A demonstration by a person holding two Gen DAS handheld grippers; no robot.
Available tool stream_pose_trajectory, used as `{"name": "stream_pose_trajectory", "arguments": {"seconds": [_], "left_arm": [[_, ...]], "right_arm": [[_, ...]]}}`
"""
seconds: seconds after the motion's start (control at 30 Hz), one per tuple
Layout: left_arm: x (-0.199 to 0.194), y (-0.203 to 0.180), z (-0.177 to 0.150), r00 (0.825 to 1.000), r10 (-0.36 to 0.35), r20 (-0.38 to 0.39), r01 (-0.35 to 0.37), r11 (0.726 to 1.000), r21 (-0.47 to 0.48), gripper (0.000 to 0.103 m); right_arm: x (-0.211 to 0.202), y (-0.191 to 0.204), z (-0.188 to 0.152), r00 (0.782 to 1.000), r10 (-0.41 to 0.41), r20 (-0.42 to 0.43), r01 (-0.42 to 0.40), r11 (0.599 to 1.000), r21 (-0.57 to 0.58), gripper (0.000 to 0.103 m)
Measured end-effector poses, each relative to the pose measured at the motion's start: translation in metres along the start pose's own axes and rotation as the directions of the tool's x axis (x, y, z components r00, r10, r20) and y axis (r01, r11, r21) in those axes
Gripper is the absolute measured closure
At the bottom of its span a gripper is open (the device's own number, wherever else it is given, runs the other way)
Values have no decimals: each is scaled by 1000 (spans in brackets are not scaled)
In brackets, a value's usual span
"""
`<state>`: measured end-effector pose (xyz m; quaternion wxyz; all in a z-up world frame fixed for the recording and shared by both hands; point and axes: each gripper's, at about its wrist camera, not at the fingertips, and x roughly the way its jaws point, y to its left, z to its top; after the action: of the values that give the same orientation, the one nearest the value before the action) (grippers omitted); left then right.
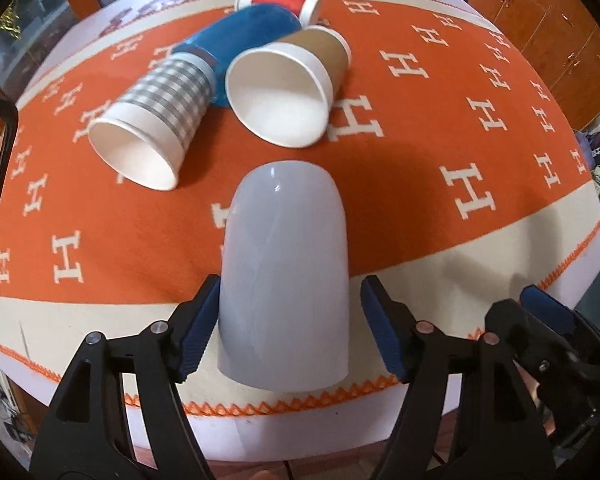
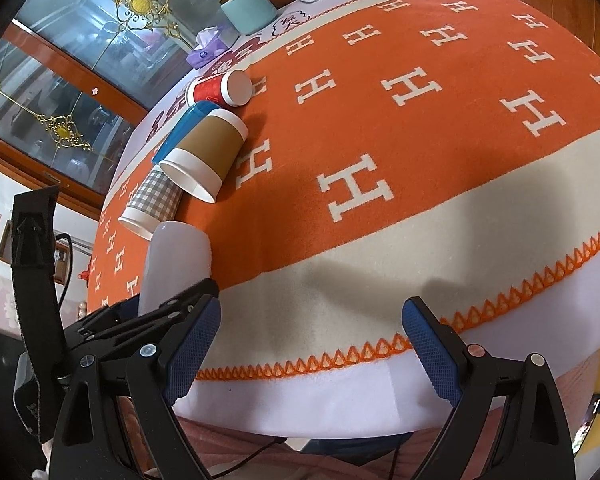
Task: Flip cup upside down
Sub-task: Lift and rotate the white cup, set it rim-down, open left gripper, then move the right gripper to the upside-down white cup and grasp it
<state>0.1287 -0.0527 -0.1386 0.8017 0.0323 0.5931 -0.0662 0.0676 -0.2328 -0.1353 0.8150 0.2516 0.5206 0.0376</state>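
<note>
Straddling inverted cup (image 1: pixel 284 280) near blanket edge (image 1: pixel 260 404) | left tongs (image 1: pixel 286 328) spread | right tongs (image 2: pixel 314 344) spread, unloaded

Left gripper (image 1: pixel 288 328): black plastic frames with triangular cut-outs, silver round rivets at pivots, blue ribbed pads (image 1: pixel 198 330) on finger insides. Right gripper (image 2: pixel 312 350): same black frames, silver and copper-toned rivets, blue pads (image 2: pixel 430 350) with fine mesh texture. Black strap and thin black cable alongside left unit in right wrist view. Skin partly visible behind frames.
</note>
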Motion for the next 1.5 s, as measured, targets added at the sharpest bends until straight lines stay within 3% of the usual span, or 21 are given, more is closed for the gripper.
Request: {"name": "stream_pose_trajectory", "arguments": {"seconds": [0.07, 0.17, 1.1, 1.3, 1.5], "left_arm": [[-1, 1, 0, 1000, -19, -6, 19, 1000, -5, 21], [-9, 0, 1, 999, -29, 16, 29, 1000, 7, 18], [-68, 18, -9, 991, -61, 119, 57, 998, 37, 18], [-81, 31, -10, 986, -51, 161, 47, 999, 26, 18], [-90, 53, -11, 982, -42, 184, 45, 999, -8, 18]], "right_arm": [[-1, -1, 0, 1000, -1, 3, 1, 1000, 1, 9], [-3, -3, 1, 1000, -2, 9, 2, 1000, 4, 9], [-37, 16, 3, 996, 70, 60, -66, 996, -56, 9], [-37, 27, 10, 994, 110, 27, -108, 992, -71, 9], [-36, 42, 24, 979, 197, -49, -200, 976, -88, 9]]}}
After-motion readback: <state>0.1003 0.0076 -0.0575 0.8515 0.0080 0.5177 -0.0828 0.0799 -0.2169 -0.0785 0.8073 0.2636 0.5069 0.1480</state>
